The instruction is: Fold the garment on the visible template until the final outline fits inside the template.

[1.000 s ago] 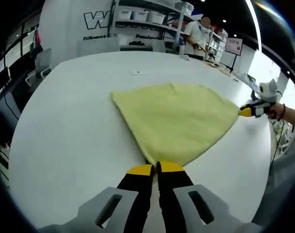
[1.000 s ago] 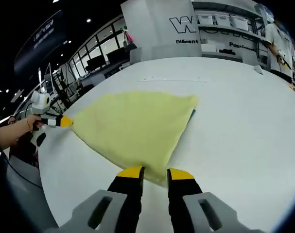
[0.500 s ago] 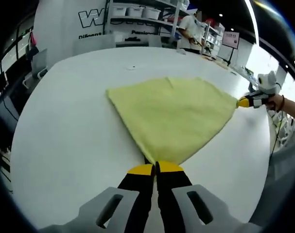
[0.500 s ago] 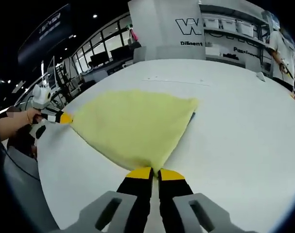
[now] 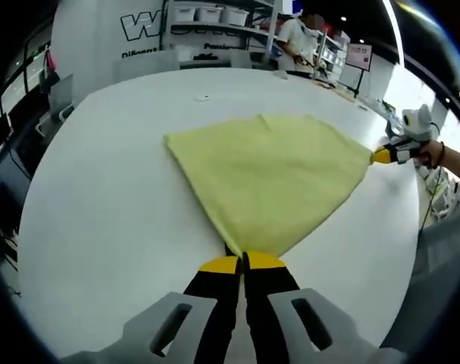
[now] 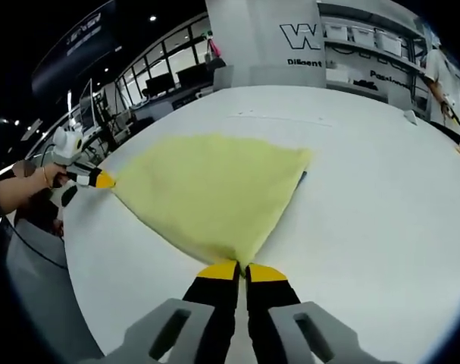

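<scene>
A pale yellow garment point(image 5: 271, 178) lies spread flat on the white table point(image 5: 101, 212). My left gripper point(image 5: 242, 262) is shut on its near corner. The right gripper point(image 5: 381, 155) comes in from the right, pinching the garment's far right corner. In the right gripper view the same yellow garment point(image 6: 211, 193) stretches away from my right gripper point(image 6: 241, 268), which is shut on the corner nearest it. The left gripper point(image 6: 101, 180) holds the far left corner there. A thin dark edge point(image 6: 302, 177) peeks out beside the garment's right corner.
Shelves with white bins point(image 5: 214, 15) and a wall with lettering point(image 6: 309, 34) stand beyond the table. A person point(image 5: 298, 38) stands at the back right. Chairs and desks point(image 6: 154, 95) line the left side. A hand point(image 6: 32, 186) holds the left gripper.
Both views have shifted slightly with the hands. The right gripper, open a second ago, has shut on the garment's corner and stays shut. The left gripper keeps its grip.
</scene>
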Demonstrator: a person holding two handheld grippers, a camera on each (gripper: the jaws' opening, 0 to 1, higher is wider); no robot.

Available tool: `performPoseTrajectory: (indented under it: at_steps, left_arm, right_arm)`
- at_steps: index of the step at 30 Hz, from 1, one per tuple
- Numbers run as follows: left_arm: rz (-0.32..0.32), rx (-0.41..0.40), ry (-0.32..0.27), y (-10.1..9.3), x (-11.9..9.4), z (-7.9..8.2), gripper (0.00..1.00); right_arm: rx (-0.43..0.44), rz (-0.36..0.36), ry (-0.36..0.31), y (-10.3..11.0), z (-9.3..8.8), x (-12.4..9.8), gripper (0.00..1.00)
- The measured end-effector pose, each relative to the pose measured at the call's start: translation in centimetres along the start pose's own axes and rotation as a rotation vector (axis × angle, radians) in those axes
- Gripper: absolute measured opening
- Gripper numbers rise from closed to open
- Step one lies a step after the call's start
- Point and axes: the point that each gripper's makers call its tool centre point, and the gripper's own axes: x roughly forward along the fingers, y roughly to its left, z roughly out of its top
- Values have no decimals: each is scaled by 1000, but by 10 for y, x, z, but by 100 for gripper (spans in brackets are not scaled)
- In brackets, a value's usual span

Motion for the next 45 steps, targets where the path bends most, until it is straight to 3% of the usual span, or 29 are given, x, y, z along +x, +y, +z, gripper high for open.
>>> performPoseTrajectory:
  at_steps: [19,29,35,38,40,45]
  left_arm:
    - [19,-27,1,-9,-19,-25,5]
    - [37,-43,-18,-7,-19,-29,6]
    - [40,-29,-22,-4,-19,-29,7]
    - [54,-64,-34,-1,-19,-30,9]
    - [64,-73,-47,1,-20,-28,12]
    - [102,-59,-59,5,-27,-26,20]
  right_arm:
    - [-2,34,28,19,-24,-17,0]
    - [-8,42,47,23,-37,-21,0]
    - [26,40,45,22,-37,-19,0]
    - [47,26,31,20,-33,-19,0]
    - [57,17,35,21,-31,-22,4]
    - [51,0,-2,22,-18,-29,30]
